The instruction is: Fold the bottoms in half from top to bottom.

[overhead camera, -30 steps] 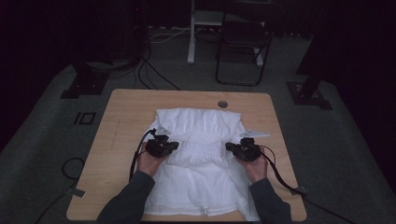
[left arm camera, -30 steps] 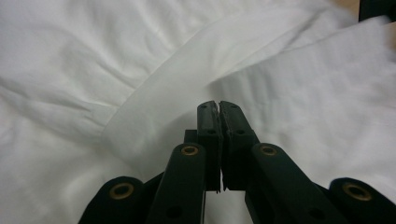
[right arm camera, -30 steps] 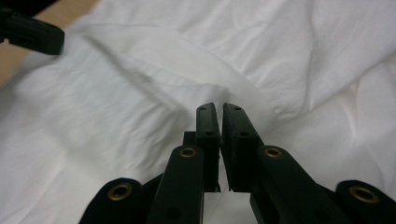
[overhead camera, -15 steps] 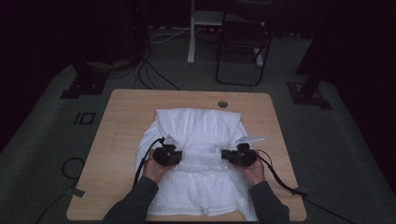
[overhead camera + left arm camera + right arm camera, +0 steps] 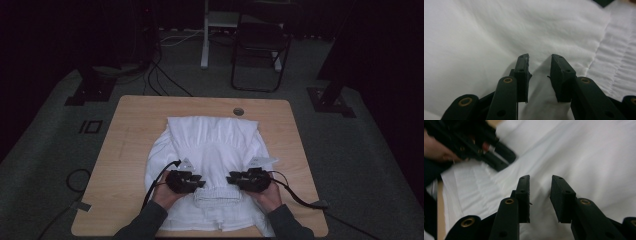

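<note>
Both sets of tongs sit low over the near part of a white garment [image 5: 210, 150] spread on the surface [image 5: 125, 130]. The left tongs [image 5: 200, 181] and right tongs [image 5: 231, 179] point at each other across a ribbed hem band [image 5: 217, 192] that lies between them, folded up over the rest of the cloth. Both pairs of jaws have just been opening; each now stands with a small gap and no cloth pinched in it, just plain fabric lying under the tips. From the right gripper view you can see the left tongs [image 5: 499, 165] farther off, on the ribbed strip. Beyond the tongs the garment stretches away to a straight folded edge, then bare wood with a round hole [image 5: 238, 111].
</note>
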`<state>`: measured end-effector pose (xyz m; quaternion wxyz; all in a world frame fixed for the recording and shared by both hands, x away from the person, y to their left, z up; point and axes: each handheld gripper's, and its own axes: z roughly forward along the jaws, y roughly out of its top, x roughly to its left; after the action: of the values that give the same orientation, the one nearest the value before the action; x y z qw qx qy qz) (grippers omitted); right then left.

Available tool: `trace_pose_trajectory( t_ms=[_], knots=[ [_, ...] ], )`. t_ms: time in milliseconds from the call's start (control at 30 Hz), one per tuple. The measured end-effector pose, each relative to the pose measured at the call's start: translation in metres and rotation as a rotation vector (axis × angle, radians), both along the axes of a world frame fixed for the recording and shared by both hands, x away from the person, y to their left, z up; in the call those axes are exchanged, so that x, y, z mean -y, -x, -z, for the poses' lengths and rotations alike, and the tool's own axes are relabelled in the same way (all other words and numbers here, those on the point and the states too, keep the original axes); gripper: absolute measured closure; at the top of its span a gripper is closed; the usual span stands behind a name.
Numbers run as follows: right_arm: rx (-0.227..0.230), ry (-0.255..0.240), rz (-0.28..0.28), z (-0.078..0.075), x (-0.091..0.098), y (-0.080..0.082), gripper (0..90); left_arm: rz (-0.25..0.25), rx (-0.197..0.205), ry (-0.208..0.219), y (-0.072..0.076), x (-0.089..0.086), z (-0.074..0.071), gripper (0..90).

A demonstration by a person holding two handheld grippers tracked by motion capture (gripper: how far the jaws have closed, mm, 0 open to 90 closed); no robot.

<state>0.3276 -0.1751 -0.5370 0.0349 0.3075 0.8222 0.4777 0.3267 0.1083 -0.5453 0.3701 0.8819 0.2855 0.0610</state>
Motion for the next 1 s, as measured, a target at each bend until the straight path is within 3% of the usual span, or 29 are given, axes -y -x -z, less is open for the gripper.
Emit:
trace_pose_trajectory(
  t_ms=[33, 67, 100, 200, 233, 300, 333, 367, 400, 433, 500, 567, 600, 633, 667, 700, 733, 800, 867, 900, 1000],
  knots=[
    [-0.013, 0.096, -0.025, 0.012, -0.010, 0.004, 73.2, 0.009, 0.008, -0.016, 0.004, 0.001, 0.004, 68.8],
    [-0.013, 0.096, -0.025, 0.012, -0.010, 0.004, 73.2, 0.009, 0.008, -0.016, 0.004, 0.001, 0.004, 68.7],
    [-0.019, 0.147, -0.040, 0.020, -0.015, 0.008, 74.0, 0.020, 0.002, -0.019, 0.004, 0.000, 0.001, 68.2],
    [-0.012, 0.147, -0.041, 0.015, -0.014, 0.007, 73.4, 0.007, 0.037, -0.007, 0.003, -0.003, -0.008, 61.8],
    [0.031, 0.153, -0.007, 0.006, -0.012, 0.005, 67.0, -0.036, 0.087, -0.007, -0.004, -0.007, -0.018, 60.1],
    [0.089, 0.147, 0.051, -0.008, -0.009, -0.003, 61.6, -0.073, 0.116, 0.009, -0.014, -0.009, -0.027, 59.7],
    [0.089, 0.147, 0.051, -0.008, -0.009, -0.003, 61.6, -0.073, 0.116, 0.009, -0.014, -0.009, -0.027, 58.8],
    [0.145, 0.141, 0.106, -0.019, -0.008, -0.015, 58.0, -0.120, 0.168, 0.013, -0.032, -0.009, -0.036, 58.4],
    [0.145, 0.141, 0.106, -0.019, -0.008, -0.015, 58.0, -0.120, 0.168, 0.013, -0.032, -0.009, -0.036, 58.2],
    [0.178, 0.138, 0.162, -0.025, -0.009, -0.033, 56.9, -0.147, 0.170, 0.027, -0.047, -0.008, -0.039, 57.9],
    [0.176, 0.134, 0.195, -0.026, -0.011, -0.052, 56.5, -0.182, 0.178, 0.025, -0.065, -0.006, -0.037, 57.0],
    [0.178, 0.159, 0.248, -0.022, -0.015, -0.075, 54.1, -0.219, 0.170, 0.015, -0.081, -0.004, -0.029, 56.5],
    [0.178, 0.159, 0.248, -0.022, -0.015, -0.075, 54.1, -0.219, 0.170, 0.015, -0.081, -0.004, -0.029, 56.4],
    [0.170, 0.199, 0.290, -0.015, -0.017, -0.089, 53.3, -0.256, 0.135, 0.014, -0.093, -0.007, -0.017, 56.4],
    [0.170, 0.199, 0.290, -0.015, -0.017, -0.089, 53.3, -0.256, 0.135, 0.014, -0.093, -0.007, -0.017, 56.4],
    [0.124, 0.225, 0.311, -0.002, -0.017, -0.103, 52.5, -0.259, 0.086, 0.027, -0.100, -0.012, -0.002, 56.4],
    [0.124, 0.225, 0.311, -0.002, -0.017, -0.103, 52.5, -0.259, 0.086, 0.027, -0.100, -0.012, -0.002, 56.0],
    [0.090, 0.242, 0.313, 0.016, -0.014, -0.107, 50.9, -0.249, 0.080, 0.075, -0.097, -0.019, 0.009, 55.7],
    [0.085, 0.233, 0.316, 0.020, -0.013, -0.106, 50.9, -0.243, 0.079, 0.094, -0.095, -0.023, 0.012, 55.6],
    [0.076, 0.178, 0.321, 0.025, -0.008, -0.102, 50.9, -0.238, 0.067, 0.116, -0.092, -0.027, 0.013, 55.6],
    [0.068, 0.146, 0.313, 0.028, -0.005, -0.096, 50.8, -0.222, 0.070, 0.113, -0.082, -0.029, 0.014, 55.2]
  ],
)
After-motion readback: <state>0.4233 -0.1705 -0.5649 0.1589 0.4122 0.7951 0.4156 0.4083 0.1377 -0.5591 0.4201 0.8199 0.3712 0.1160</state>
